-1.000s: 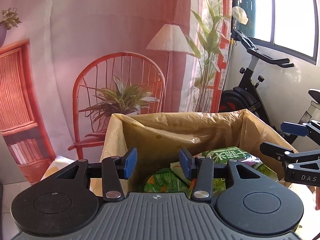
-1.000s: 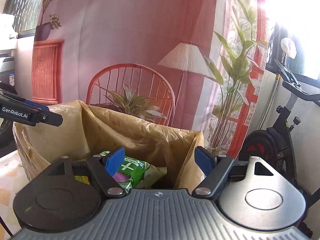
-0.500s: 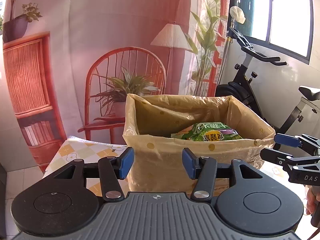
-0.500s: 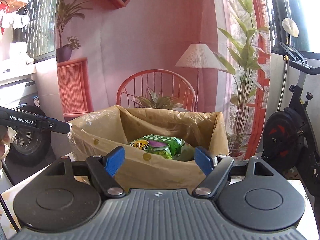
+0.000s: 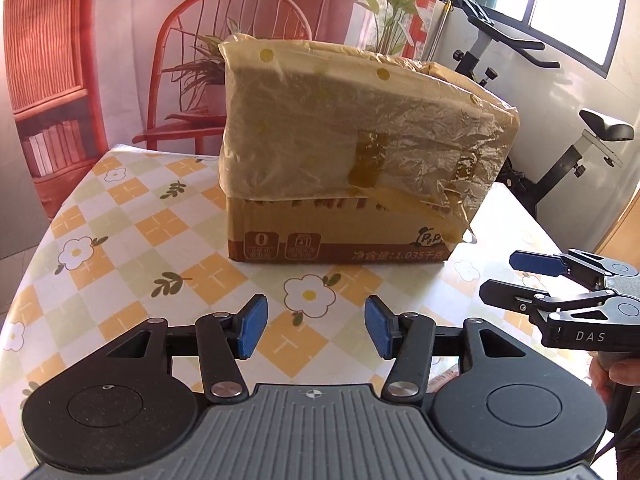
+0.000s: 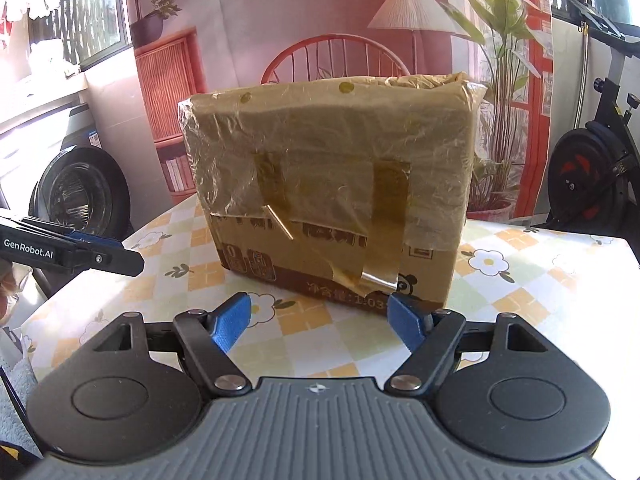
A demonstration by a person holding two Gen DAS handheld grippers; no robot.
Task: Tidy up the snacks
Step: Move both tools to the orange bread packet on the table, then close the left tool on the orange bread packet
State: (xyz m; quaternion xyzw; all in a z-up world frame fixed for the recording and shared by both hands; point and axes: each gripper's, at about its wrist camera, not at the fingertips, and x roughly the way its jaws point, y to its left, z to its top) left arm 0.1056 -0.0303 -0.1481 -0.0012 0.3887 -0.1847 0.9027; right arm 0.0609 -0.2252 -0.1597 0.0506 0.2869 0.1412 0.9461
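Box (image 5: 344, 216), bag-lined, stands mid-bench (image 5: 120, 240), snacks hidden inside | left claw (image 5: 316, 330) and right claw (image 6: 320, 320) both apart, empty, hovering near the front edge | risk: loose tape (image 6: 372, 276) or liner could snag a claw.

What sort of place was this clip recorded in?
Probably a room in a home, dressed with a printed backdrop of a chair and lamp. A washing machine and exercise bike flank a table with a flowered cloth.

Brown box (image 5: 336, 236) — yellow-dotted liner (image 5: 360, 128); orange-checked, flowered tablecloth (image 5: 132, 248).
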